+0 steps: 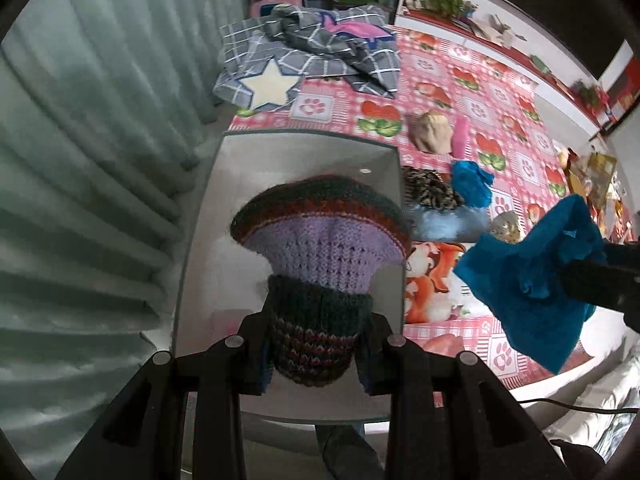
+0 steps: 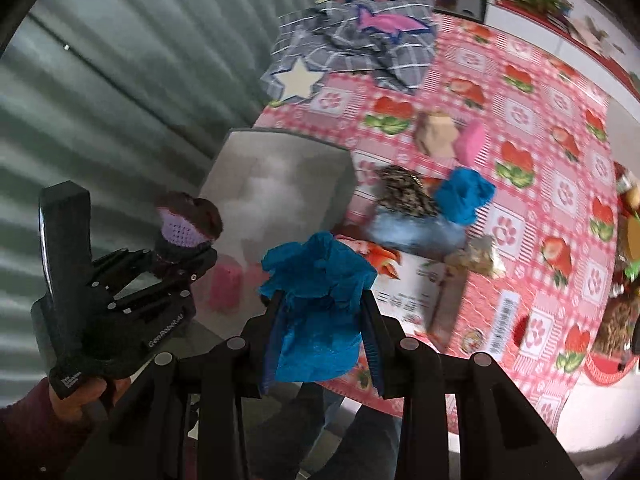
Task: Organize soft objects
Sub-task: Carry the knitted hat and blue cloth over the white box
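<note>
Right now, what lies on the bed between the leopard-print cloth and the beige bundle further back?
Nothing lies there: between the leopard-print cloth and the beige bundle only bare strawberry bedsheet shows, in both wrist views.

We note a coarse ribbed knit sock (image 1: pixel 316 280), woollen and matt; a thin, crinkled blue fabric piece (image 2: pixel 316 304); a smooth grey bin (image 1: pixel 224 208) with a slight sheen; and matt black plastic claws (image 2: pixel 320 344).
</note>
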